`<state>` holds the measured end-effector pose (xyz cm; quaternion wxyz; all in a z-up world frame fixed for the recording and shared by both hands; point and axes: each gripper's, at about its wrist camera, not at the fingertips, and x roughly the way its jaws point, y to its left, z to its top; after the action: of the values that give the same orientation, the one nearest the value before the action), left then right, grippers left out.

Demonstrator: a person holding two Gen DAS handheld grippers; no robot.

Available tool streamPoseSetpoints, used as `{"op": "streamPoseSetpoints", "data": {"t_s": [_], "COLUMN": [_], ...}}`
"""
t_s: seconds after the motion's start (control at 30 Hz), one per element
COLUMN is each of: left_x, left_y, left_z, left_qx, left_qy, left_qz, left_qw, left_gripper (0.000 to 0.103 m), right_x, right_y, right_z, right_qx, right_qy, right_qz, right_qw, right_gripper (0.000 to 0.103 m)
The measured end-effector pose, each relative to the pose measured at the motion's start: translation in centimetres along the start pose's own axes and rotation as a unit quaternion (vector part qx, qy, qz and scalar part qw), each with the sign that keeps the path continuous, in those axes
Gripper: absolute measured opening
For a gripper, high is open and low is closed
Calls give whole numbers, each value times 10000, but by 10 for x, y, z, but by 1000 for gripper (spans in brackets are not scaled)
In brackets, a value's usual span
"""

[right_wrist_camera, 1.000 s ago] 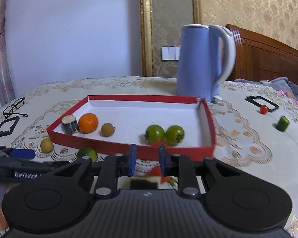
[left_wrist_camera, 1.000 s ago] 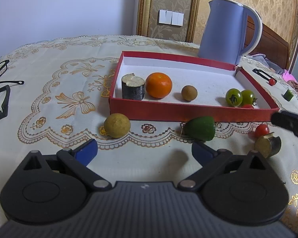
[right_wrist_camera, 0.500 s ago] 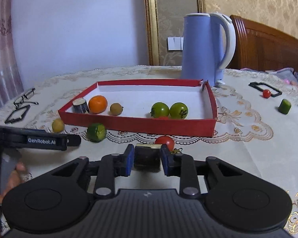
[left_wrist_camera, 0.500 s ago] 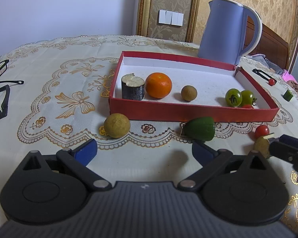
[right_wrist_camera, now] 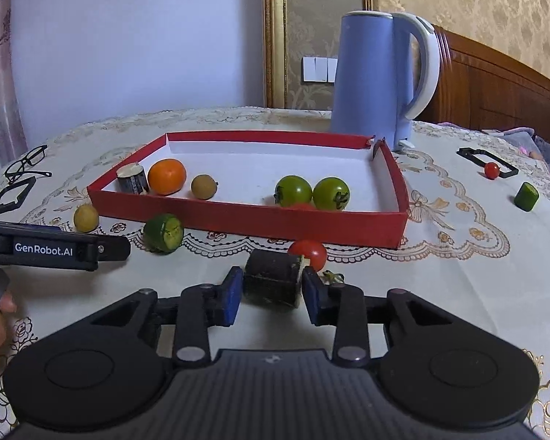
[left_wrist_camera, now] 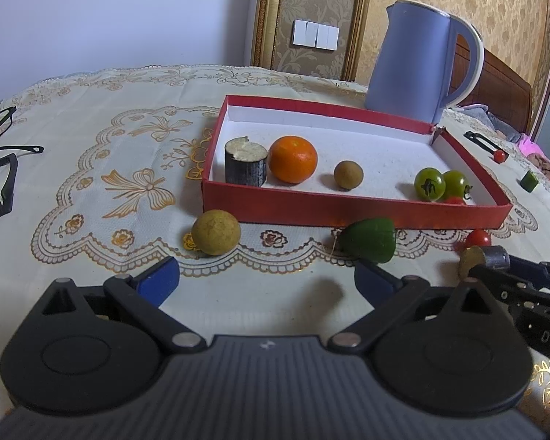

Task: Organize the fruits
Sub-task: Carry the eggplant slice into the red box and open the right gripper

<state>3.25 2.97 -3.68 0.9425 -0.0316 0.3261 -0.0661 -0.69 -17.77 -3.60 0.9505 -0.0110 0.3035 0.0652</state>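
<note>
**A:** What are the right tongs point(right_wrist_camera: 271, 295) doing?

**B:** Their jaws have just been opening. They are standing slightly spread, with the dark stump point(right_wrist_camera: 271, 282) between the blue pads, and the pads seem to be no longer pressing it. The stump is lying on its side on the table point(right_wrist_camera: 458, 275), low in the middle of the right view.

**A:** Which way is its long axis running?

**B:** Across the frame, from pad to pad, with the pale cut end facing right. A red tomato point(right_wrist_camera: 310, 253) is touching that end. The red box point(right_wrist_camera: 245, 220) is sitting straight ahead, just past both.

**A:** And the left tongs point(left_wrist_camera: 267, 278)?

**B:** They are hanging spread wide and empty, pointing at the box from the left. The right tongs are plainly nearer the stump.

**A:** How is the count looking?

**B:**
- **Stumps:** two, this one and another point(right_wrist_camera: 132, 181) standing in the box.
- **Orange:** one point(right_wrist_camera: 167, 176).
- **Green tomatoes:** two point(right_wrist_camera: 293, 190), in the box.
- **Red tomatoes:** three. One point(right_wrist_camera: 300, 206) is half hidden behind the box wall and one point(right_wrist_camera: 491, 169) is lying far right.
- **Green chunks:** two point(right_wrist_camera: 164, 233), the other point(right_wrist_camera: 526, 196) at the right edge.
- **Brownish round fruits:** two, one point(right_wrist_camera: 203, 186) inside the box and one point(right_wrist_camera: 86, 217) outside.
</note>
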Motion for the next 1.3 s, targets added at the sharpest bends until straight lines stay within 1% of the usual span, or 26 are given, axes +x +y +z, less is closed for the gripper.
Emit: {"op": "streamPoseSetpoints", "data": {"t_s": [0.1,0.17,0.3,0.37,0.43,0.5,0.6,0.67,0.77,0.87,1.0,1.17,1.2,1.23,1.27,1.3], "left_x": [0,0,0,0,0,0,0,0,0,0,1,1,1,1,2,1], "left_y": [0,0,0,0,0,0,-1,-1,-1,-2,-2,-1,0,0,0,-1], "left_z": [0,0,0,0,0,0,0,0,0,0,0,0,0,0,0,0], "left_qx": [0,2,0,10,28,27,41,54,48,42,54,22,18,26,40,42], "left_qy": [0,1,0,3,6,4,7,9,9,6,8,5,4,6,10,11], "left_qz": [2,3,3,9,23,22,31,40,32,26,34,68,66,73,83,85], "left_qw": [10000,10000,10000,10000,10000,10000,10000,10000,10000,10000,10000,10000,10000,10000,10000,10000], "left_gripper": [102,102,102,102,102,102,102,102,103,103,103,103,103,103,103,103], "right_x": [-2,-6,-6,5,23,44,77,92,104,111,116,105,99,93,84,75], "right_y": [0,2,11,15,19,21,20,20,26,31,27,24,23,23,22,20], "right_z": [3,10,37,52,65,74,80,82,82,80,82,82,81,81,79,77], "right_qx": [58,27,-148,-277,-365,-423,-411,-431,-506,-665,-511,-416,-413,-410,-408,-407], "right_qy": [-46,-171,-485,-575,-545,-423,-173,-114,73,54,126,85,5,-90,-202,-303], "right_qz": [133,203,215,171,106,4,-42,-42,-93,-249,-233,-203,-223,-267,-322,-347], "right_qw": [9999,9996,9985,9978,9978,9982,9990,9990,9986,9975,9983,9989,9989,9988,9984,9981], "right_gripper": [33,33,33,33,33,33,33,33,33,33,33,34,41,52,59,68]}}
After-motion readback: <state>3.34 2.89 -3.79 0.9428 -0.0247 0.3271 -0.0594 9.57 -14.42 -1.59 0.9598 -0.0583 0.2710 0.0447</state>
